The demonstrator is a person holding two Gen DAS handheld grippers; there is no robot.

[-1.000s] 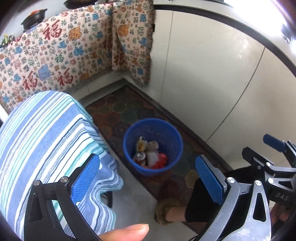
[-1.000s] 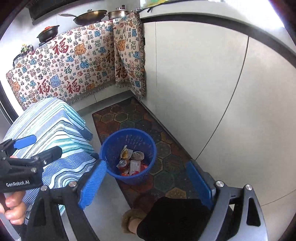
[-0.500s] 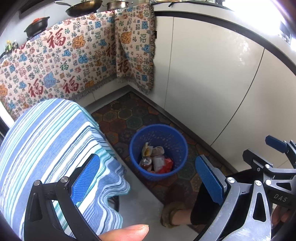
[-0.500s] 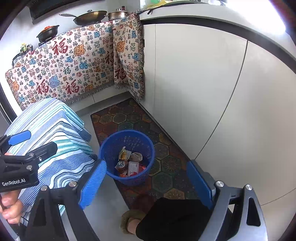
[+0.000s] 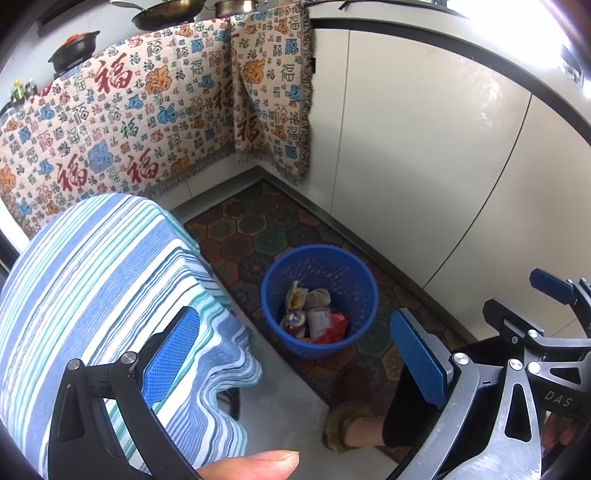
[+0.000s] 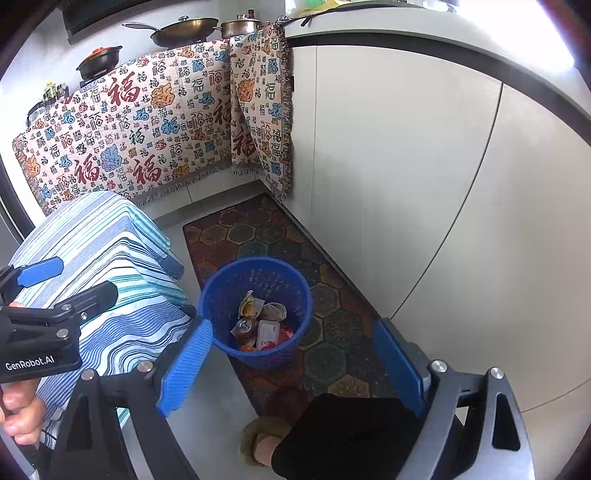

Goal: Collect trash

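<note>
While both grippers (image 5: 295, 354) (image 6: 291, 365) gape wide, empty, bin (image 6: 221, 295) on mat (image 6: 258, 229) holds can (image 6: 245, 326), wrappers (image 6: 273, 312).

Trash (image 5: 314, 317) inside blue basket (image 5: 354, 273) on rug (image 5: 258, 229)

The blue bin (image 5: 319, 302) is holey plastic. The striped cover (image 5: 92, 280) is soft cloth. The cupboard doors (image 5: 424, 166) look smooth and shiny.

A striped tablecloth (image 5: 92, 280) drapes a table beside the patterned rug (image 6: 332, 325); pans (image 6: 181, 31) sit above a printed cloth (image 5: 129, 122).
</note>
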